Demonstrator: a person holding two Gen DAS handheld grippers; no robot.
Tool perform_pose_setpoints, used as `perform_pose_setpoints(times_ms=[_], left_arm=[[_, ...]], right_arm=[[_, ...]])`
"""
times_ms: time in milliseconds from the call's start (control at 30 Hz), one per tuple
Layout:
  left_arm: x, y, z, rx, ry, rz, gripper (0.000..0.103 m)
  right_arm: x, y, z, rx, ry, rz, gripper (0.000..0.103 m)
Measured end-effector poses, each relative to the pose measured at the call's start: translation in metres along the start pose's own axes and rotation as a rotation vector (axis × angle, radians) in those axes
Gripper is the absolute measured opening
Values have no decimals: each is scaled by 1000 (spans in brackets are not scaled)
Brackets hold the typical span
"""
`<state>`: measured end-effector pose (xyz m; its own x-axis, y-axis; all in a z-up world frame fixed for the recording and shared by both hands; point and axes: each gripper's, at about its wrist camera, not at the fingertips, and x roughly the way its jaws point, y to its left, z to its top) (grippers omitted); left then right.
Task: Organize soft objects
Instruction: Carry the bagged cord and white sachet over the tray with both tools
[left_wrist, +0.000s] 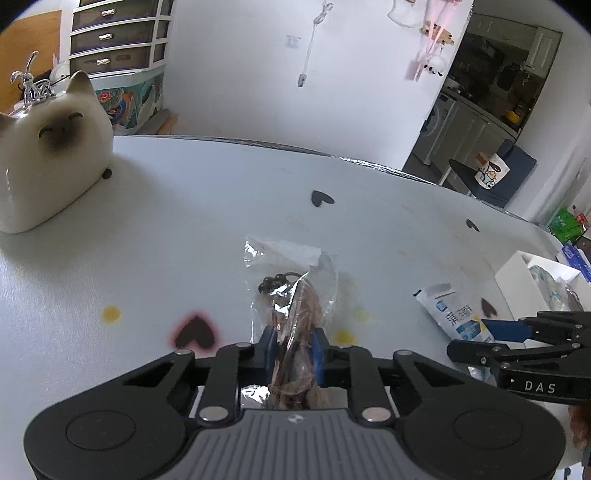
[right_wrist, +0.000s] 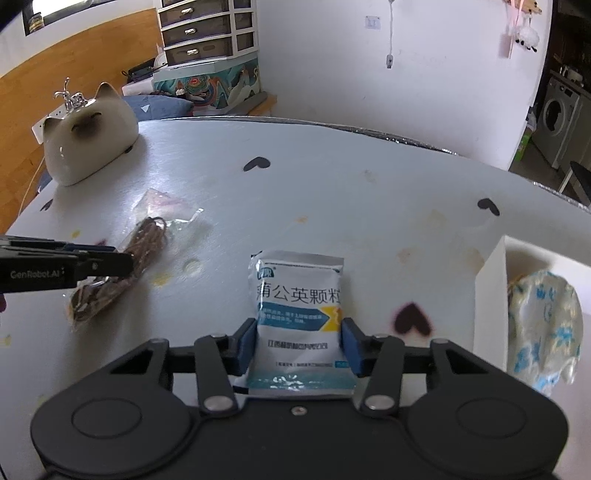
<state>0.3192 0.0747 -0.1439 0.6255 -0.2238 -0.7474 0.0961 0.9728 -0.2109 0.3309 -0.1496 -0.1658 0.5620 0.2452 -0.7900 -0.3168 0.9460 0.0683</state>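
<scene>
— On the white table (right_wrist: 332, 184), far left, what's that pale lump?

— Cat figurine (right_wrist: 90, 134), glossy, standing near the back edge. Behind it sits a small silver ornament (right_wrist: 70, 98), and further off a drawer unit (right_wrist: 207, 33) against the wall.

— And nearer us?

— Left gripper (left_wrist: 293, 349), pointing down at the table. Its blue pads are clamped on a clear bag (left_wrist: 295, 295) with something brown and stringy inside; dark beads show at the bag's far end. From the right wrist view the bag (right_wrist: 122, 266) lies along the table, its near end pinched and its far end of crinkled plastic resting flat.

— So that one's gripping. Middle of the table?

— A white-and-blue sachet (right_wrist: 299, 314) with printed characters, standing between the right gripper's (right_wrist: 299, 345) blue pads. Both pads sit against its side edges, so it's grasped, lower half between the fingers, top sticking out ahead.

— Are the two grippers close?

— Near, not touching. In the left wrist view the right one (left_wrist: 491, 332) reaches in from the right edge with the sachet (left_wrist: 456, 314) at its tip.

— Anything further right?

— A white box (right_wrist: 491, 295) at the table's right end, and in it a crumpled blue-patterned packet (right_wrist: 543, 325). Black hearts (right_wrist: 412, 319) are printed here and there on the tabletop, one just right of the sachet.
</scene>
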Motion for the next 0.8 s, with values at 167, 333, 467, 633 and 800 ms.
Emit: perform_pose_setpoints(times_ms=[167, 333, 467, 633, 800], left_arm=[[-10, -7, -8, 1, 8, -22, 15], [-25, -14, -16, 0, 2, -29, 14], [-44, -20, -19, -1, -22, -27, 13], [-70, -29, -22, -7, -49, -21, 13], [-99, -44, -25, 3, -93, -35, 13]], right_arm=[[-14, 5, -9, 22, -7, 14, 48], [-34, 7, -19, 45, -19, 20, 48], [-52, 7, -24, 63, -35, 24, 48], [-76, 7, -31, 84, -67, 29, 48], [-103, 8, -37, 101, -106, 39, 48]])
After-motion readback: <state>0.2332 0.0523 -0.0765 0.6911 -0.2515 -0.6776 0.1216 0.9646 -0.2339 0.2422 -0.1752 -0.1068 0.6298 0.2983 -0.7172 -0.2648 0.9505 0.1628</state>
